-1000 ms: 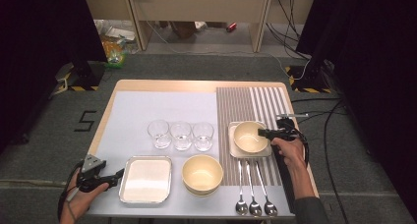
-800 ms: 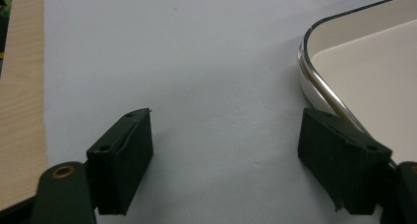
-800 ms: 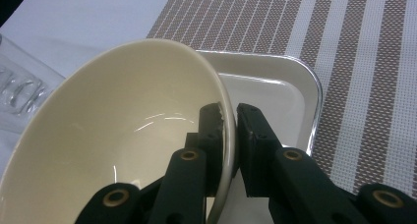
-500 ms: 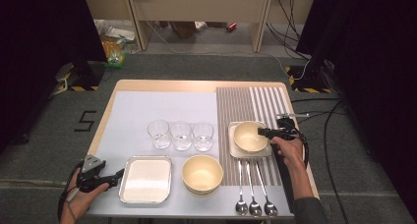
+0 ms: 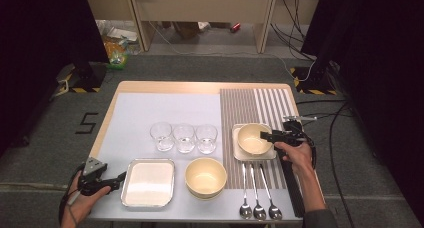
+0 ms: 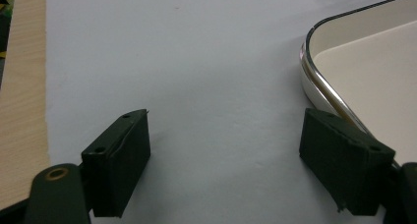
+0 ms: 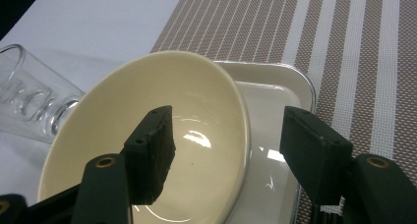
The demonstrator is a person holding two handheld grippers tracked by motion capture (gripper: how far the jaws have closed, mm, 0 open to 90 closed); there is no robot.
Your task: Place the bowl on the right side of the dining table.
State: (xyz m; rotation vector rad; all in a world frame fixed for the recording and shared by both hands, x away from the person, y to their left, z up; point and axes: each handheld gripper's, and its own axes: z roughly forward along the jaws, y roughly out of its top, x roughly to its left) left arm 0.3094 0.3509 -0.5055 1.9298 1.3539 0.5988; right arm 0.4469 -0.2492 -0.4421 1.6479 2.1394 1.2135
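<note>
The right claw (image 7: pixel 228 150) has just opened, letting go of the bowl (image 7: pixel 196 111) rim (left claw (image 6: pixel 223 160) also apart).

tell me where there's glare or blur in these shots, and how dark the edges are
Right gripper view: bright glare spots inside the bowl and on the square plate beneath it; the glass at left looks soft. Left gripper view: even light, a thin highlight along the tray rim, jaws slightly blurred up close. High view: the table is well lit, while both sides of the room fall into near black.
</note>
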